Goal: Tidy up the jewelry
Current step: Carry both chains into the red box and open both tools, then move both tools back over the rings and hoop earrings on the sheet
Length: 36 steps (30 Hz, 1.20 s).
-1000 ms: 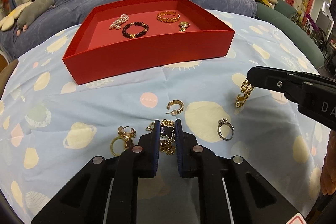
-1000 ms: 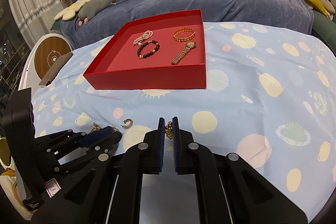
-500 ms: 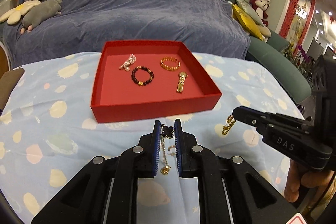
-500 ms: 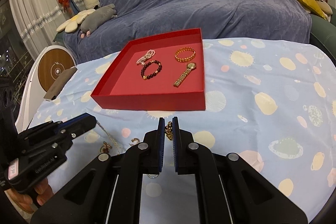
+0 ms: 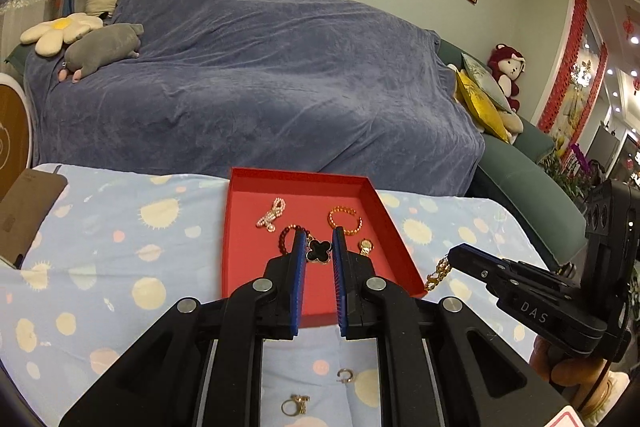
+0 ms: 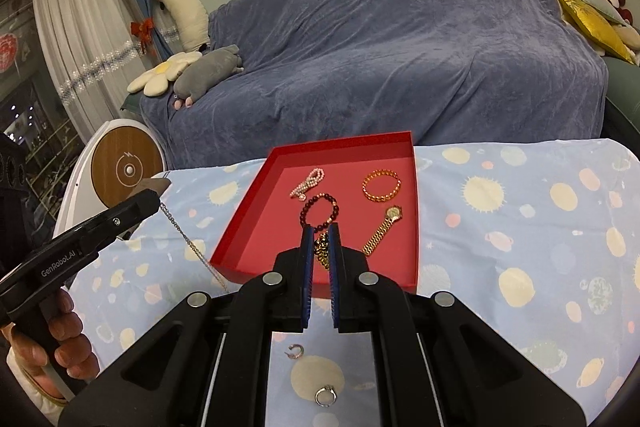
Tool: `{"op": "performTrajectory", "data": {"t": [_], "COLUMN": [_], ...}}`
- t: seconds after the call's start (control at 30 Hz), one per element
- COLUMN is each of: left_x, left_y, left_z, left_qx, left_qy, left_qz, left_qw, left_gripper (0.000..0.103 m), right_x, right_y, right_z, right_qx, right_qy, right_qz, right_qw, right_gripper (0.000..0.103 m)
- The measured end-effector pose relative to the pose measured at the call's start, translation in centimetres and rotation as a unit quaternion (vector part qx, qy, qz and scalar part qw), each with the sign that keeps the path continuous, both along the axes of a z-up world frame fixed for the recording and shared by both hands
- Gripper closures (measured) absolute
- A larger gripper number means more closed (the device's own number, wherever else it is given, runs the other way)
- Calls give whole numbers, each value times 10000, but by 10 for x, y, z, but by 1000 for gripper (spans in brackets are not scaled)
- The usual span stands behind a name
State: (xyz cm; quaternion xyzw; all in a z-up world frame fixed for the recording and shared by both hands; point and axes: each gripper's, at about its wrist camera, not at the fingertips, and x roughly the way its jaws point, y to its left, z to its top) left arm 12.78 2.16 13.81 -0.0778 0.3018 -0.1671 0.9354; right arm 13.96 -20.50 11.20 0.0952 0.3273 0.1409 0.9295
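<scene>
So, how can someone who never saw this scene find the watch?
Look at the red tray on the spotted tablecloth. The gold watch lies at its right side, below the gold bracelet. Unlike the looped bracelets, it lies out straight and has a round dial.

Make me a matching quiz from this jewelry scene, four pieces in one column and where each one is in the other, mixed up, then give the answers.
Things:
1. black clover pendant
2. gold chain bracelet
3. gold watch
4. silver ring

Places:
A. lying in the red tray
B. clamped in the left gripper
C. lying on the spotted cloth, outside the tray
D. clamped in the right gripper

Pairs: 1-B, 2-D, 3-A, 4-C
</scene>
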Motion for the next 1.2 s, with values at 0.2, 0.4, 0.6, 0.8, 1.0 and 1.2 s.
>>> {"op": "performTrajectory", "data": {"t": [0.2, 0.4, 0.6, 0.8, 1.0, 1.2], "left_x": [37, 74, 100, 106, 86, 42], "left_y": [-5, -9, -10, -2, 5, 8], "left_z": [15, -1, -29, -40, -25, -17], "left_qx": [100, 123, 241, 280, 314, 334], "left_qy": [-188, -53, 242, 357, 238, 250], "left_qz": [84, 202, 268, 482, 548, 551], "left_qw": [9997, 9997, 9991, 9978, 9977, 9976], "left_gripper": [93, 93, 93, 66, 49, 40], "right_x": [50, 93, 119, 117, 77, 14], "right_y": [5, 16, 27, 23, 13, 3], "right_z": [-7, -40, -67, -65, -42, -34], "right_qx": [36, 101, -22, 27, 67, 8], "right_qy": [216, 663, 855, 767, 552, 454], "right_qz": [32, 94, 106, 12, 15, 33], "right_qw": [9998, 9977, 9963, 9971, 9985, 9990], "right_gripper": [97, 97, 95, 93, 77, 69]}}
